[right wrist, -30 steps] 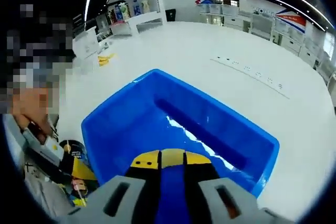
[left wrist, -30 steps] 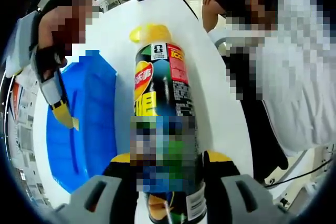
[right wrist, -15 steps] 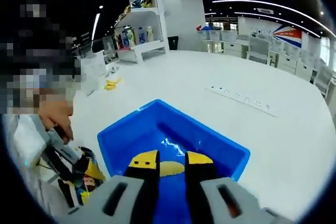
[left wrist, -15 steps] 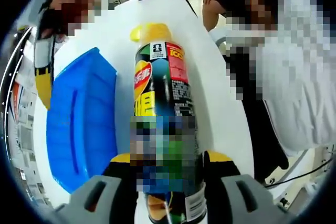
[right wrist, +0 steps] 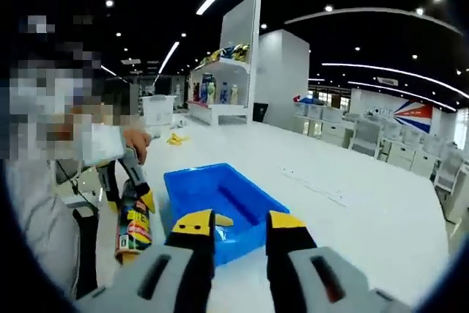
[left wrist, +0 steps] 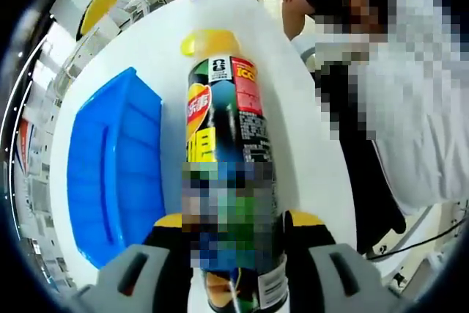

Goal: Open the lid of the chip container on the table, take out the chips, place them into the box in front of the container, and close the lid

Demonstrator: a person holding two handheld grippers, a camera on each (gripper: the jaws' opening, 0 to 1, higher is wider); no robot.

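Where the left gripper (left wrist: 233, 229) closes its yellow-tipped jaws on either side, the chip can (left wrist: 229, 159) is clenched near its base; in the right gripper view the same can (right wrist: 133, 226) stands upright on the white worktop (right wrist: 352, 210), yellow lid (left wrist: 209, 42) on. Right gripper (right wrist: 239, 223): released, jaws apart, nothing between them, held above the worktop. Blue box (right wrist: 220, 207): just beside the can, open side up, one pale yellow chip (right wrist: 222, 221) visible inside at the near edge. Person in white (left wrist: 396, 100): at the worktop's edge. Shelf of bottles (right wrist: 220, 93): far back.
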